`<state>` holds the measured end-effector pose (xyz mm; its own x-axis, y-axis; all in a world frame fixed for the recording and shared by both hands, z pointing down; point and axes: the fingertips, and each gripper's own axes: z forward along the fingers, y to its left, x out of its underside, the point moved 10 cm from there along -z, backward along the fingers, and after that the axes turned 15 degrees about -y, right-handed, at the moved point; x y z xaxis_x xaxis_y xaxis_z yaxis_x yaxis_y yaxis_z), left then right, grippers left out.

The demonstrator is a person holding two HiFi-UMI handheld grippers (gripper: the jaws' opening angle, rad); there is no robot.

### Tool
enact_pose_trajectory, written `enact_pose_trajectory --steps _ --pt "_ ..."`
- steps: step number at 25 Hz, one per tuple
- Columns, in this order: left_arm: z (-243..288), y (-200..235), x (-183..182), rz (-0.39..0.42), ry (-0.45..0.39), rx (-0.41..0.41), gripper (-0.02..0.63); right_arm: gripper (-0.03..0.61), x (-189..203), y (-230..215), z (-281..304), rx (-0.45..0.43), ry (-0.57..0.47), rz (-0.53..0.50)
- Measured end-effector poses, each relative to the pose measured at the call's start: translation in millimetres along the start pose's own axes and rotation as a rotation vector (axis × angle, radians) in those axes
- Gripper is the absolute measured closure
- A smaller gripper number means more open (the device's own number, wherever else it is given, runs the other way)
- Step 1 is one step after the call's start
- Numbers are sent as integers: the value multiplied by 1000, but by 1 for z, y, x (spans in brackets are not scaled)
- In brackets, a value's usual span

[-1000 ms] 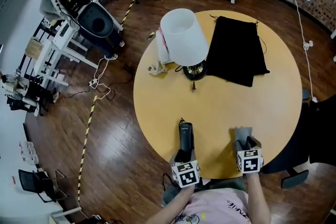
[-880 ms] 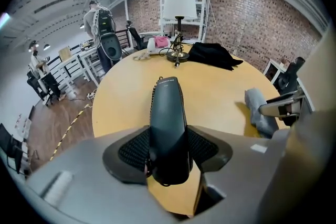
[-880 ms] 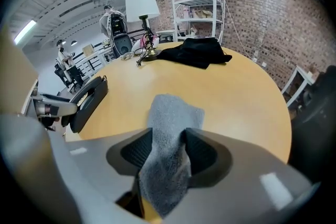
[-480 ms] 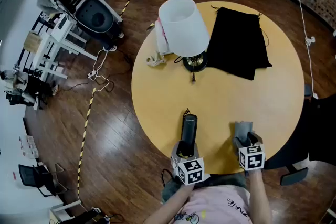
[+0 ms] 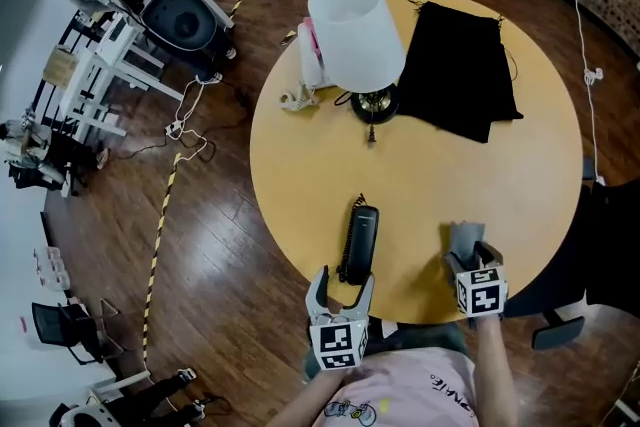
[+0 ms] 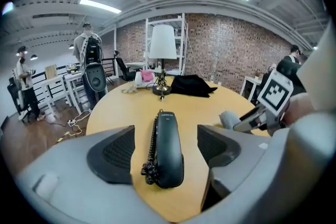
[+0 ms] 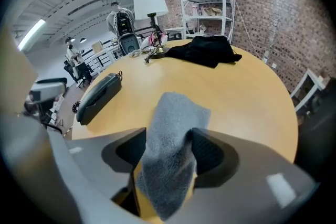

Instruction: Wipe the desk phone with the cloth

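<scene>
A black phone handset (image 5: 360, 240) with a coiled cord lies flat on the round wooden table (image 5: 430, 185) near its front edge. My left gripper (image 5: 340, 290) hangs just behind it, over the table's edge. Its jaws have just been opening; in the left gripper view the handset (image 6: 168, 134) lies between them, untouched by either pad. My right gripper (image 5: 470, 260) stands to the right of the handset. Its jaws have just been opening too, and the grey cloth (image 7: 170, 139) lies loosely between them, its far end on the table (image 7: 252, 97).
A lamp with a white shade (image 5: 355, 35) stands at the table's far side, beside a black cloth (image 5: 458, 80). Small white and pink things (image 5: 308, 75) lie left of the lamp. A dark chair (image 5: 610, 255) is at the right. Cables and a speaker (image 5: 180, 25) are on the floor.
My left gripper, earlier shut on the handset's near end, has let go, opened, risen and drawn back. The handset now lies free. My right gripper has stayed in place.
</scene>
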<state>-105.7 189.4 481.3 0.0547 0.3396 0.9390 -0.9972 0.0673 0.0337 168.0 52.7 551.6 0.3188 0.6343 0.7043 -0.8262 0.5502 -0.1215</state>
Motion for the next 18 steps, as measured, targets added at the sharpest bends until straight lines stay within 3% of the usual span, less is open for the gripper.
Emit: enact_pose_trajectory --steps 2,3,5,8,11,14,18 --pt "-14 11 -17 -40 -73 -11 250 326 8 2 10 48 27 -26" --pt "-20 18 -25 -51 -102 -20 250 425 9 4 13 64 30 -37" --pt "-33 34 -35 -62 -135 -43 250 486 2 14 13 39 -5 -27" --pt "-50 61 -38 -65 -146 -88 250 492 -37 53 8 -95 -138 -47" --pt "-62 85 -30 -76 -124 -127 250 492 -90 111 20 -255 -227 -176" --pt "-65 101 -24 -113 -117 -144 250 491 -111 167 58 -353 -136 -356" --pt "-64 113 -22 -137 -137 -121 250 489 -86 216 62 -438 1 -548"
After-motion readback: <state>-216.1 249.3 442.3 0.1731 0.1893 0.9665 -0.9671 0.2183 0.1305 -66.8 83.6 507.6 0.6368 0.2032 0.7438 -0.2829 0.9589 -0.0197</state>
